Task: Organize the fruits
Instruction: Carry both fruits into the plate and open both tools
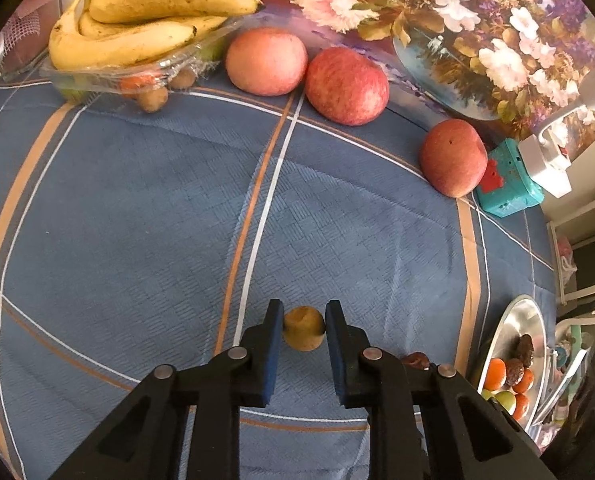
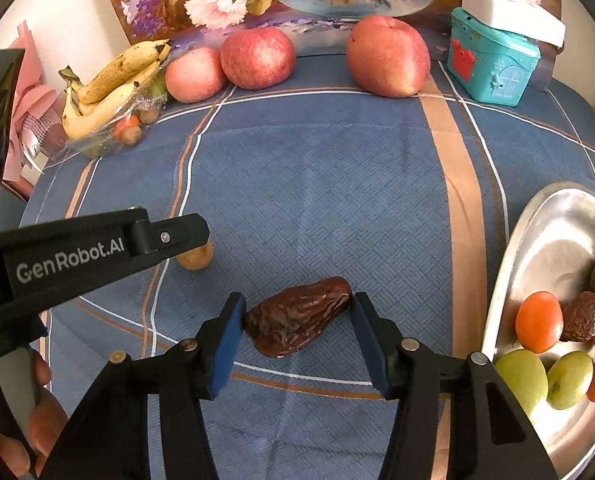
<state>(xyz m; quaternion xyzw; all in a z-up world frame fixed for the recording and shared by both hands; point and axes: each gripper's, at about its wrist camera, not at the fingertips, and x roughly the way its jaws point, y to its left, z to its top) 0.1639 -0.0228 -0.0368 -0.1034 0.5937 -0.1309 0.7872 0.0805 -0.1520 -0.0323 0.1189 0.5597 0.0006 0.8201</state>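
My left gripper has its pads against both sides of a small tan round fruit on the blue cloth; it also shows in the right wrist view, under the left gripper's finger. My right gripper is open around a dark brown date that lies on the cloth; its left pad touches the date, the right pad is just clear. A silver plate at the right holds oranges, green fruits and dates.
Three red apples stand along the far edge, next to a plastic tray with bananas and small fruits. A teal toy house stands at the back right. A flower picture leans behind. The plate also shows in the left wrist view.
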